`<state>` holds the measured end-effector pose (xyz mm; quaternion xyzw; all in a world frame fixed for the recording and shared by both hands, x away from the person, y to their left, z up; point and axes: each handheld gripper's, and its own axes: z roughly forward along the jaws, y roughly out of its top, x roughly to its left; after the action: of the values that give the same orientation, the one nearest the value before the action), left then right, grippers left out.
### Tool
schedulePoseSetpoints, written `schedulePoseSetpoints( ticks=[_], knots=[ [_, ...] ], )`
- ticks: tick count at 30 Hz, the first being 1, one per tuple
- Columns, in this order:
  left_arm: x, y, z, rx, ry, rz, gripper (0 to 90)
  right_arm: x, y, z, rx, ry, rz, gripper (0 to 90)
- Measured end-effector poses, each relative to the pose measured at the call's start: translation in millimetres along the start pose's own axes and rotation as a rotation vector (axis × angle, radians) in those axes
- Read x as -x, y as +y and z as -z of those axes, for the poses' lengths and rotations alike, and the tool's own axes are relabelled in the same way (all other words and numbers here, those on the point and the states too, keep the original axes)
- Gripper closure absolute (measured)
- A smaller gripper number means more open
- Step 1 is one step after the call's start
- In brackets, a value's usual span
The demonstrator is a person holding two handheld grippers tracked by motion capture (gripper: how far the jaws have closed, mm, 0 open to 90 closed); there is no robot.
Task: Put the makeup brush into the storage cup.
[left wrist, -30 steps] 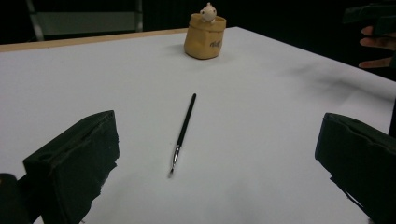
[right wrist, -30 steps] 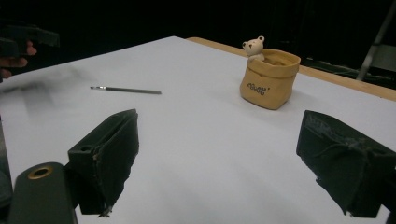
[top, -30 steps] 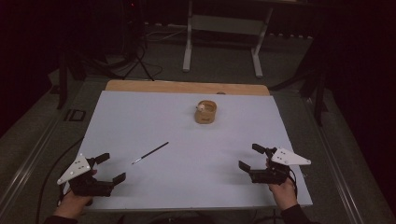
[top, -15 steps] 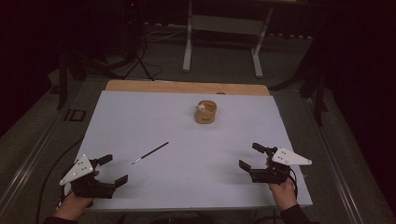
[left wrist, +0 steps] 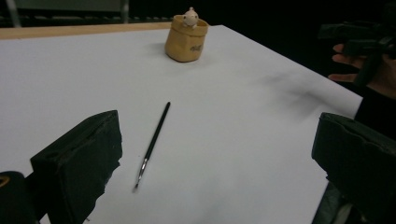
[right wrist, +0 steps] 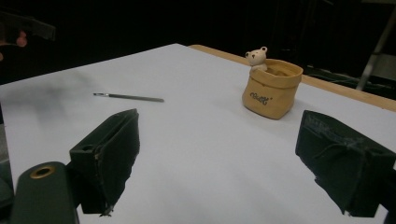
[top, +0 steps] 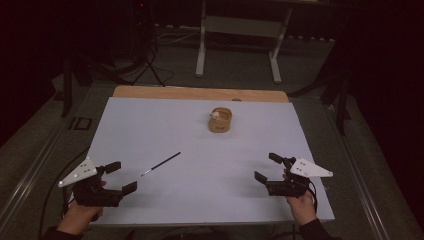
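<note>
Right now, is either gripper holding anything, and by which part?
Nothing is held. The left gripper and right gripper both stand open and empty. The thin black paintbrush lies loose on the white table, clear of both.

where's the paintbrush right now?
The paintbrush lies flat on the white table sheet, left of centre in the high view, just ahead of the open left gripper and well short of the tan bear pot.

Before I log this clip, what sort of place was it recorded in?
Probably a dark lab or studio set up for recording: a white-covered table on a carpeted floor, metal stand legs behind it, and cables trailing across the floor.
</note>
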<state>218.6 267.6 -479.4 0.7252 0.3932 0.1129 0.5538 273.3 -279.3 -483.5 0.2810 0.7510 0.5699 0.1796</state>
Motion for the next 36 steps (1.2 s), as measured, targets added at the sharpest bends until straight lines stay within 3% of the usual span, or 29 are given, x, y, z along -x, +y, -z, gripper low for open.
schedulePoseSetpoints(
  ticks=[9, 13, 17, 21, 25, 29, 36],
  knots=[
    [-6.8, 30.6, -8.4, -0.114, -0.024, -0.050, 3.9, 0.5, 0.8, 0.3, 0.004, -0.002, -0.009, 13.5],
    [-9.8, 43.7, -18.2, -0.195, -0.032, -0.069, 5.0, 1.2, 0.9, 1.0, 0.005, -0.007, -0.009, 13.6],
    [-10.6, 55.3, -28.7, -0.262, -0.014, -0.095, 7.3, 0.7, 0.6, 0.2, -0.002, -0.006, -0.007, 13.6],
    [-14.1, 66.2, -41.5, -0.375, -0.015, -0.108, 7.3, 0.3, 0.7, -0.8, -0.004, -0.002, -0.006, 13.6],
    [-15.3, 71.6, -52.5, -0.457, 0.008, -0.130, 8.8, 0.6, 0.7, -0.9, -0.002, 0.003, -0.008, 13.7],
    [-19.5, 73.0, -64.4, -0.542, 0.022, -0.108, 10.5, 0.3, 0.6, -1.7, -0.005, 0.006, -0.004, 13.7],
    [-19.4, 72.5, -83.0, -0.643, 0.027, -0.129, 14.6, 0.4, 0.5, -1.6, -0.007, 0.010, -0.007, 13.7]
  ],
)
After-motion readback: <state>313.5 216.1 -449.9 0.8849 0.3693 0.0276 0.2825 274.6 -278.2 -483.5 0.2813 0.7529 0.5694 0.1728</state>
